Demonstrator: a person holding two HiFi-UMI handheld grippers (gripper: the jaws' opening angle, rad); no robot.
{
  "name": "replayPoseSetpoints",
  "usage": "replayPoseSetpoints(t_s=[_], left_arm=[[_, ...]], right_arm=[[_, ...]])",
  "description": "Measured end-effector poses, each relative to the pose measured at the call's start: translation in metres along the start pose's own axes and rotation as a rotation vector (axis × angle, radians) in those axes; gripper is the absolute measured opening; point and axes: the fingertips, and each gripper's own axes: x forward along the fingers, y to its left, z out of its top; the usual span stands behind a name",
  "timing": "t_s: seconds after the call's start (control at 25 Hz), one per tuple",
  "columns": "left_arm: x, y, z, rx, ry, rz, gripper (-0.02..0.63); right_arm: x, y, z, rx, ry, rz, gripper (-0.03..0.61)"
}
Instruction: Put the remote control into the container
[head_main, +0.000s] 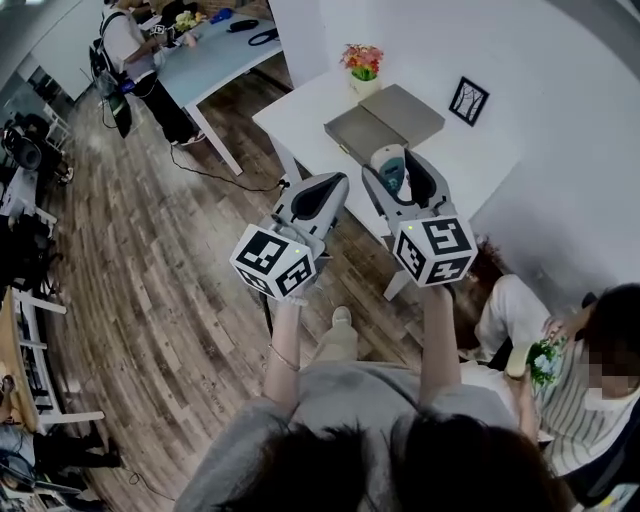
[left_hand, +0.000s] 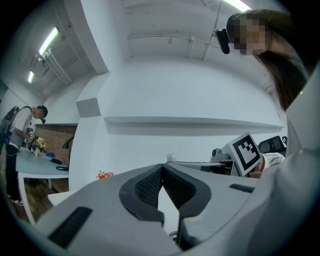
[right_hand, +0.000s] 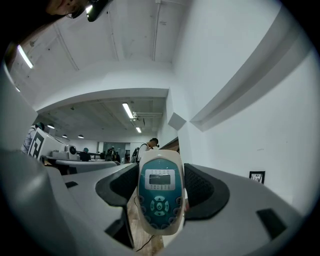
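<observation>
The remote control (right_hand: 160, 196) is white with a teal face and a small screen. My right gripper (right_hand: 161, 172) is shut on it, with the remote standing upright between the jaws. In the head view that gripper (head_main: 402, 176) is held in the air just in front of the white table (head_main: 300, 105), and the remote (head_main: 389, 170) shows between its jaws. Two flat grey container pieces (head_main: 385, 122) lie on the table just beyond it. My left gripper (head_main: 322, 196) hangs beside it on the left. Its jaws meet at the tips (left_hand: 162, 169) with nothing between them.
A pot of flowers (head_main: 363, 64) and a small framed picture (head_main: 468, 100) stand on the white table. A person (head_main: 565, 385) sits low at the right. Another person (head_main: 128, 48) stands at a long table (head_main: 215, 55) at the far left, with a cable (head_main: 225, 178) on the wooden floor.
</observation>
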Motion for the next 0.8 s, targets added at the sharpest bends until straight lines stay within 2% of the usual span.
replayPoseSetpoints(t_s=[0.32, 0.8], left_arm=[[0.041, 0.064, -0.003, -0.024, -0.004, -0.067, 0.003], [0.085, 0.134, -0.029, -0.076, 0.024, -0.158, 0.003]], right_arm=[[0.057, -0.028, -0.003, -0.039, 0.029, -0.055, 0.287], [0.125, -0.073, -0.031, -0.026, 0.089, -0.166, 0.287]])
